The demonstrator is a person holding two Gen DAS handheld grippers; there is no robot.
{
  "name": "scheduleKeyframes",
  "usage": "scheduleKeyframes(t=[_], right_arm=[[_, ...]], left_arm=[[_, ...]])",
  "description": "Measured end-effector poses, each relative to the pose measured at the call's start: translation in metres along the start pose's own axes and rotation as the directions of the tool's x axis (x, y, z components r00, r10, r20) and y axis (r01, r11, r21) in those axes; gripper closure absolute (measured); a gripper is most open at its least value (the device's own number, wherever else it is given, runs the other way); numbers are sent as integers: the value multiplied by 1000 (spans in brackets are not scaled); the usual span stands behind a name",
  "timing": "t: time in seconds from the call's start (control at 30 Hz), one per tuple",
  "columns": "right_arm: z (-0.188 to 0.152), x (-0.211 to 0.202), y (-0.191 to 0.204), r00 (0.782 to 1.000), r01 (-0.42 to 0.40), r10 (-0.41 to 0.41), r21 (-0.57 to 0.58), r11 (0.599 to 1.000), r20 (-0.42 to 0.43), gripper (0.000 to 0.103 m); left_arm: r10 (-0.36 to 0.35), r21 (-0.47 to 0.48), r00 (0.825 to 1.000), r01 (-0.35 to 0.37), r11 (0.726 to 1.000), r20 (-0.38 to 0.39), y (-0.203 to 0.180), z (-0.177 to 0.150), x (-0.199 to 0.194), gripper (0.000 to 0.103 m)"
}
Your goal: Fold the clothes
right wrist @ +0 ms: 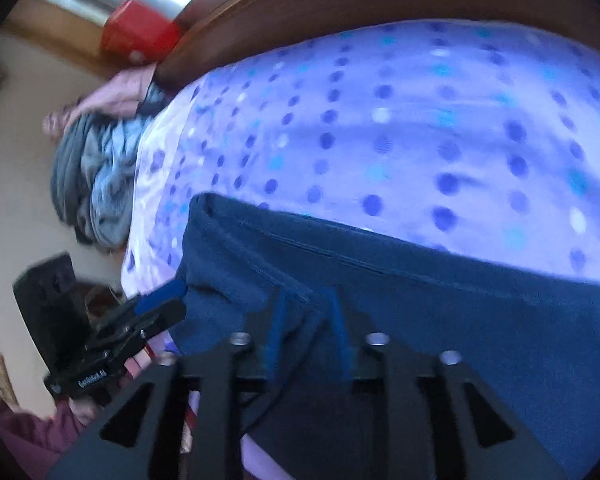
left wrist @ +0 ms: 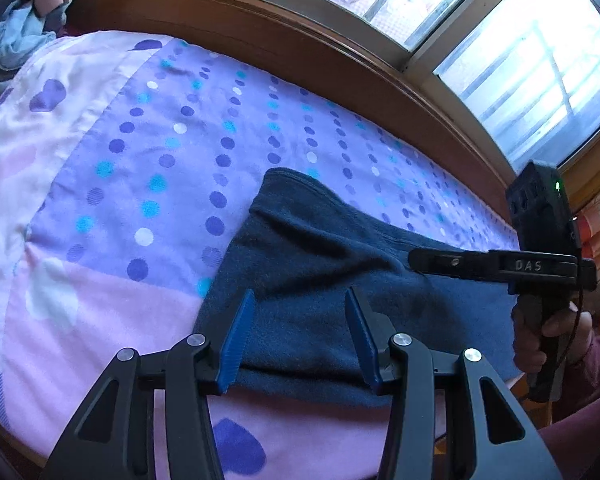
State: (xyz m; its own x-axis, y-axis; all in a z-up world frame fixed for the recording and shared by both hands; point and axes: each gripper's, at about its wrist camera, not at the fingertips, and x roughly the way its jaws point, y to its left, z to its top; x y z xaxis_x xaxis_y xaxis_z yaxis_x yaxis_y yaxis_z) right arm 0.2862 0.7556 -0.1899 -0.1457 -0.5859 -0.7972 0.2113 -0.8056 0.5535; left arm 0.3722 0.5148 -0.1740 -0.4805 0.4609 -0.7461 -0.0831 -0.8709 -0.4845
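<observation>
Navy fleece garment (left wrist: 320,264) soft, limp, light; take by hem edge. My left gripper (left wrist: 300,336) jaws apart, straddling cloth; my right gripper (right wrist: 306,336) partly apart over a fold, grip unclear.

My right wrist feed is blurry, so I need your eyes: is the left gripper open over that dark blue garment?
Observer: Yes. The left gripper stands open, and the navy garment lies flat between its pads.
Operator: Where does the garment's near edge sit?
Observer: On the pink band of the bedding.
Operator: And how does my gripper look from there?
Observer: Seen side-on, the right gripper reaches in over the garment's right part. I cannot tell whether it touches.
</observation>
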Motion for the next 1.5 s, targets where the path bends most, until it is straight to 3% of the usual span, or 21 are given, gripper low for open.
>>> scheduleKeyframes(t=[0.07, 0.13, 0.23, 0.4, 0.43, 0.47, 0.5, 0.7, 0.83, 0.93, 1.17, 1.23, 1.27, 1.3, 1.4, 1.47, 1.5], right_arm=[[-8, -11, -10, 997, -72, 70, 78, 994, 27, 60], [-14, -8, -18, 989, -147, 148, 123, 982, -1, 58], [-16, 4, -19, 987, -153, 158, 128, 980, -24, 57], [-5, 21, -7, 981, -191, 194, 100, 976, -26, 55], [-3, 23, -2, 983, -181, 183, 75, 981, -25, 58], [-1, 22, 2, 985, -173, 173, 36, 984, -15, 87], [0, 20, 4, 985, -171, 171, 22, 985, -16, 96], [19, 1, 28, 986, -157, 161, -103, 982, 35, 96], [38, 8, 21, 989, -145, 148, -102, 984, 21, 96], [36, 27, 3, 994, -101, 99, -58, 993, -46, 94], [24, 18, 3, 994, -88, 85, -45, 995, -63, 89], [22, 16, 3, 996, -57, 54, -50, 997, -66, 75], [19, 9, 3, 999, -16, 14, -57, 998, -35, 65], [16, 2, 3, 1000, 26, -26, -62, 998, -4, 62], [1, -19, 13, 988, 131, -123, -84, 988, 90, 61], [-6, -33, 28, 974, 179, -164, -82, 981, 157, 61], [-8, -32, 34, 974, 155, -142, -59, 986, 177, 61]], left_arm=[[-30, 1, 1000, 30, 1000, 6, -5, -2, -6, 55], [-43, 21, 999, 43, 999, 1, -10, -5, -9, 55], [0, 21, 999, 1, 1000, -45, -7, -14, 4, 55], [-24, -34, 999, 23, 999, -28, 1, -16, 4, 55], [-23, -39, 999, 22, 999, -28, 1, -16, 4, 55], [-23, -45, 999, 22, 999, -29, 1, -16, 4, 55], [-22, -48, 999, 21, 999, -28, 1, -16, 3, 55], [-36, -118, 999, 36, 992, -1, -3, -12, -2, 55], [-32, -132, 999, 31, 991, -3, -1, -15, 7, 55], [-29, -126, 1000, 28, 992, -4, -3, -16, 10, 55], [-43, -132, 998, 36, 991, -53, 8, -8, -10, 55], [-41, -98, 998, 35, 995, -51, 9, 0, -22, 55], [-45, -60, 998, 42, 997, -48, 10, 8, -28, 55], [-50, -19, 998, 49, 999, -46, 11, 16, -33, 55], [-48, 77, 994, 55, 995, -98, 16, 46, -26, 55], [-103, 107, 986, 118, 987, -134, 19, 67, -12, 55], [-132, 121, 979, 151, 981, -153, 21, 77, -5, 55]])
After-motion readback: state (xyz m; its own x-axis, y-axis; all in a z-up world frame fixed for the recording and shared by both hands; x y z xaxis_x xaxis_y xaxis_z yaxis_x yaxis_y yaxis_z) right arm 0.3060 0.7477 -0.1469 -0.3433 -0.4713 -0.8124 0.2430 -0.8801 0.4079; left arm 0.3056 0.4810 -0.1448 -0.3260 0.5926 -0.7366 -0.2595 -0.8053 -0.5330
